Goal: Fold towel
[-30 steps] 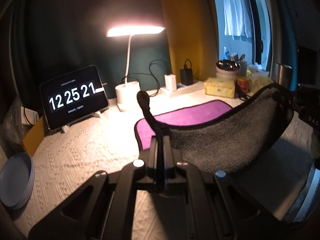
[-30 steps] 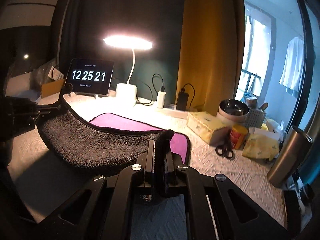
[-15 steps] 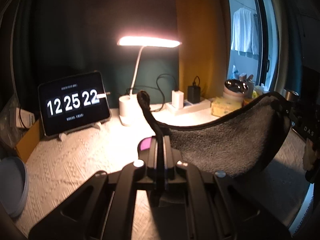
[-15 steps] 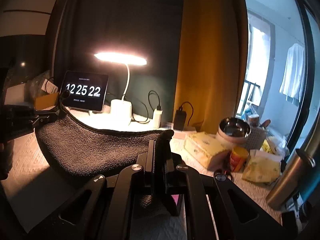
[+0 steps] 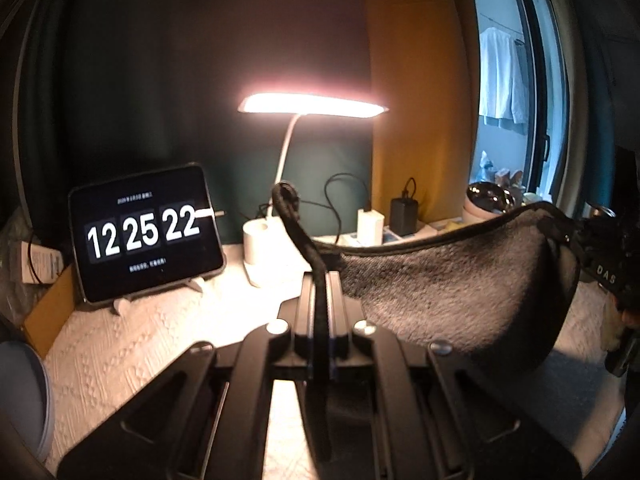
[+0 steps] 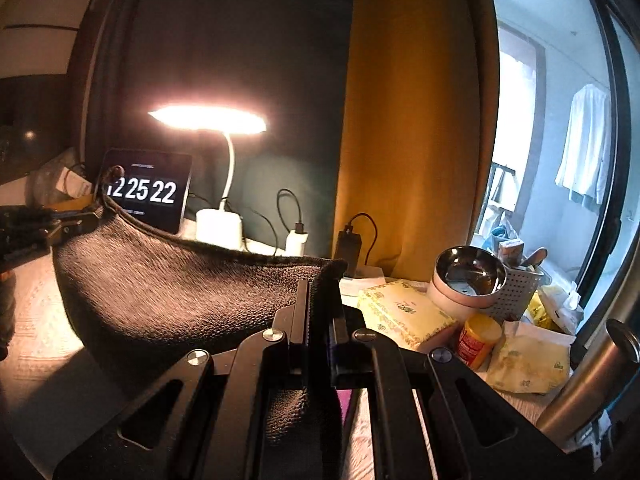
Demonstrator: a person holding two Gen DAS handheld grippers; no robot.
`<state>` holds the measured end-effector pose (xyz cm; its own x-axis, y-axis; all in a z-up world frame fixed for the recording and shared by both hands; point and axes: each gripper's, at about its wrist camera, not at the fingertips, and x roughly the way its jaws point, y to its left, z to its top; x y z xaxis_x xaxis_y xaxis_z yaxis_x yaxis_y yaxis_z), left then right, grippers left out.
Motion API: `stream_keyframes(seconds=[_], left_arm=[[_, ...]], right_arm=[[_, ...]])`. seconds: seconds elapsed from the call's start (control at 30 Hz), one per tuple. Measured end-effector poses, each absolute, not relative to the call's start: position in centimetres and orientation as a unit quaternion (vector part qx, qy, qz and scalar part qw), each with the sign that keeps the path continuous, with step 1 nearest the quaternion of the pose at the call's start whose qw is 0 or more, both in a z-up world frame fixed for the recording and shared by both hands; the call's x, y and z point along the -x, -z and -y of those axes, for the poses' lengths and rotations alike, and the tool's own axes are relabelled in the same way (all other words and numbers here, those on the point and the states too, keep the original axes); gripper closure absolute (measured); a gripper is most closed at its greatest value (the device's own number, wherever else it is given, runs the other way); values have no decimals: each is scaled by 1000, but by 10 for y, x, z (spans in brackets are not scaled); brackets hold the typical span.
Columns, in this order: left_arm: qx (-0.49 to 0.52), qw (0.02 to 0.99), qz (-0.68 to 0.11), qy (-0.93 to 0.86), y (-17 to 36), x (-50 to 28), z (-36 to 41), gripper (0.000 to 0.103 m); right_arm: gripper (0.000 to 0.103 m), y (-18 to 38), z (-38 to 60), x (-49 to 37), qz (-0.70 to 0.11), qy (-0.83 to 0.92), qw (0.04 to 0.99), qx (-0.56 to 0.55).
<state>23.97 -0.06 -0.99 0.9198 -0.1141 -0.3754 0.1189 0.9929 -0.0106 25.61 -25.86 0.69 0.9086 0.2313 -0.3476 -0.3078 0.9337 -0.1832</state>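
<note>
left gripper (image 5: 320,280) is clamped tight on one corner of the towel (image 5: 460,292), the black-edged corner poking up between its fingers, and over on the far side the right gripper (image 6: 320,300) is pinched on the other corner. the towel hangs between the two of them, grey side out, sagging like a hammock above the counter (image 5: 140,344), and a sliver of its purple face peeks out just under the right gripper. from the left wrist view you can see the right gripper (image 5: 600,264) off to the right holding its end up; from the right wrist view the left gripper (image 6: 60,228) sits off to the left doing the same. beyond the towel, ahead of both grippers, the desk lamp (image 5: 308,104) glows, with the clock tablet (image 5: 144,232) left of it reading 12 25 22. right of the right gripper sit a tissue box (image 6: 404,312), a steel bowl (image 6: 470,272), a small yellow-lidded jar (image 6: 478,340) and a metal flask (image 6: 592,380). a stack of blue plates (image 5: 24,400) lies low to the left of the left gripper.
</note>
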Motion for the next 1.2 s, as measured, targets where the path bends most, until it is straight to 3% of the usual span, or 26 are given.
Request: stream_keyframes(seconds=[0.5, 1.2], left_arm=[[4, 974, -221, 58, 23, -310, 12, 99], [19, 929, -366, 57, 92, -385, 15, 97]], right_arm=[[96, 3, 259, -310, -185, -123, 968, 116], [96, 76, 246, -386, -333, -95, 930, 123]])
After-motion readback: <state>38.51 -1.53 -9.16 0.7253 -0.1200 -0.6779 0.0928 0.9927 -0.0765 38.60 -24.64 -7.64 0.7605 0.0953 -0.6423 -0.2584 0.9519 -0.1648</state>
